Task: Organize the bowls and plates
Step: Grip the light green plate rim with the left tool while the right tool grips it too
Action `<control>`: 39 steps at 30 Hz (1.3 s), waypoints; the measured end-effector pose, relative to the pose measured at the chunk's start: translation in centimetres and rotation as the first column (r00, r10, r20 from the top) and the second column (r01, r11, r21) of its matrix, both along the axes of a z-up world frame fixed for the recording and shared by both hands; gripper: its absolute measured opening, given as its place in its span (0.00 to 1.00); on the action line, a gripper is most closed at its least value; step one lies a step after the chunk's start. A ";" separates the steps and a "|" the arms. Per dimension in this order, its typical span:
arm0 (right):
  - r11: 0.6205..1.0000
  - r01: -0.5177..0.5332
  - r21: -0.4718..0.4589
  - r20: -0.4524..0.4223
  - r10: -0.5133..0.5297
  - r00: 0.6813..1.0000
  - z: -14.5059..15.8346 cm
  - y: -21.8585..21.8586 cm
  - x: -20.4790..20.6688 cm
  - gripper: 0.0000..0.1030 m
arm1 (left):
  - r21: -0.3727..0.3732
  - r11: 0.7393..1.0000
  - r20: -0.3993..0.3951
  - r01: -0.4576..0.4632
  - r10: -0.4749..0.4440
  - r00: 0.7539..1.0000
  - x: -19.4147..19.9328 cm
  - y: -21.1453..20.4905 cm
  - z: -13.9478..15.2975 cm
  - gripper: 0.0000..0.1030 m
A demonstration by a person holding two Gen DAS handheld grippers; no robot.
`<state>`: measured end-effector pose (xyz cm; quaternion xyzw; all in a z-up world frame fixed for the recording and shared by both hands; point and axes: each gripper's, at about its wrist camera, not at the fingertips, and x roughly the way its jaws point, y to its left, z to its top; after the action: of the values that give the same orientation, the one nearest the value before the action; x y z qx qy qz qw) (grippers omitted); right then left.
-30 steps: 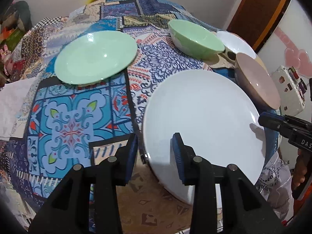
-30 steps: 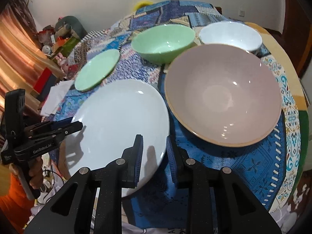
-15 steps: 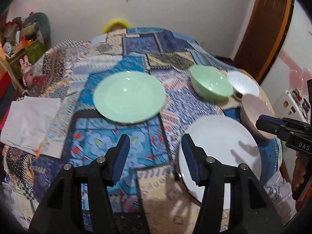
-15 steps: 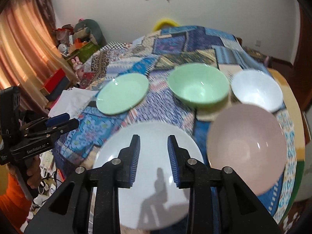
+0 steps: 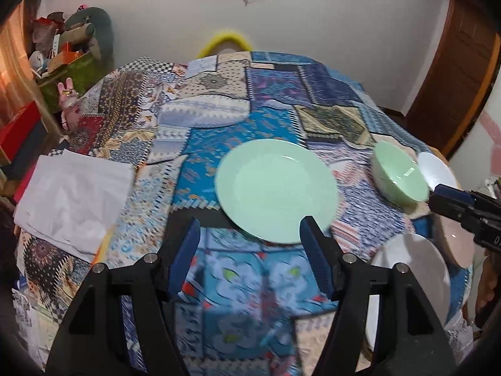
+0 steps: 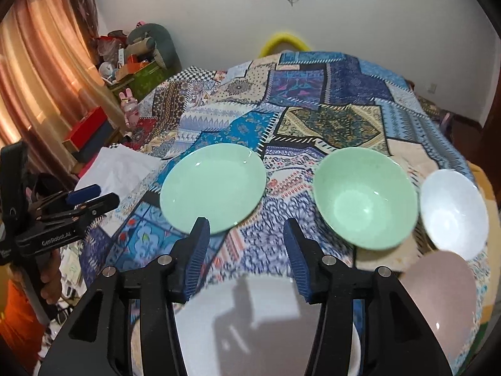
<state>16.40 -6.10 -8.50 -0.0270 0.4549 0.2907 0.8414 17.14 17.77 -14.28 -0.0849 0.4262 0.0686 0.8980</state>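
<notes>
A green plate (image 5: 275, 188) (image 6: 213, 186) lies mid-table on the patchwork cloth. A green bowl (image 5: 399, 177) (image 6: 364, 197) stands to its right, a small white bowl (image 5: 438, 169) (image 6: 454, 213) beyond that. A large white plate (image 5: 410, 285) (image 6: 266, 322) lies at the near edge, with a pink bowl (image 5: 455, 244) (image 6: 441, 304) to its right. My left gripper (image 5: 250, 253) is open and empty, held above the cloth just short of the green plate. My right gripper (image 6: 247, 253) is open and empty above the white plate.
A white folded cloth (image 5: 72, 200) (image 6: 122, 169) lies at the table's left edge. Boxes and toys (image 6: 134, 62) are piled by the curtain on the left. A wooden door (image 5: 463, 72) stands on the right.
Both grippers have lifted and pulled back from the white plate, and their jaws have opened wider. The left one has swung left towards the green plate.
</notes>
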 end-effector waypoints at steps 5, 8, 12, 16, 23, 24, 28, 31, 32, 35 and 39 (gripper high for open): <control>1.000 0.003 -0.013 -0.029 -0.003 1.000 -1.0 1.8 1.9 0.44 | 0.014 1.000 -0.029 -0.004 0.004 1.000 1.9 2.3 -1.1 0.64; 1.000 -0.001 -0.029 -0.059 -0.001 0.998 -1.9 3.1 3.2 0.44 | 0.002 1.000 -0.052 0.003 -0.003 0.999 3.2 3.4 -2.1 0.64; 0.997 -0.009 -0.071 -0.076 0.003 0.997 -3.4 4.4 4.4 0.44 | -0.019 1.000 -0.073 0.002 -0.004 0.997 4.9 4.6 -3.6 0.64; 0.995 -0.015 -0.097 -0.115 0.004 0.993 -5.0 5.3 5.7 0.44 | -0.068 0.998 -0.100 0.007 -0.014 0.995 6.6 5.6 -5.4 0.64; 0.978 -0.059 -0.198 -0.138 0.032 0.990 -7.5 6.9 6.7 0.44 | -0.066 0.997 -0.106 0.041 -0.047 0.993 8.5 5.7 -7.7 0.64; 0.976 -0.065 -0.206 -0.141 0.036 0.989 -7.8 7.0 6.8 0.44 | -0.065 0.997 -0.107 0.044 -0.051 0.993 8.8 5.8 -8.1 0.64; 0.970 -0.069 -0.234 -0.136 0.037 0.990 -8.4 7.4 7.3 0.41 | -0.099 0.994 -0.121 0.051 -0.062 0.991 9.6 6.2 -9.2 0.62; 0.971 -0.069 -0.228 -0.146 0.036 0.989 -8.7 7.6 7.7 0.34 | -0.114 0.992 -0.137 0.053 -0.068 0.988 10.2 6.4 -10.0 0.55; 0.971 -0.070 -0.228 -0.148 0.036 0.988 -8.7 7.7 7.8 0.33 | -0.116 0.992 -0.139 0.056 -0.072 0.988 10.3 6.4 -10.2 0.52; 0.970 -0.066 -0.235 -0.146 0.032 0.989 -9.0 8.0 8.1 0.31 | -0.103 0.993 -0.132 0.065 -0.079 0.988 10.5 6.2 -10.4 0.49; 0.967 -0.067 -0.244 -0.149 0.031 0.988 -9.2 8.1 8.4 0.30 | -0.101 0.990 -0.127 0.097 -0.109 0.986 10.6 5.7 -10.5 0.46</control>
<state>24.81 2.04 -17.73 -0.1226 0.5463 0.2533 0.7889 27.77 23.51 -24.81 -0.1004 0.4911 0.0074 0.8653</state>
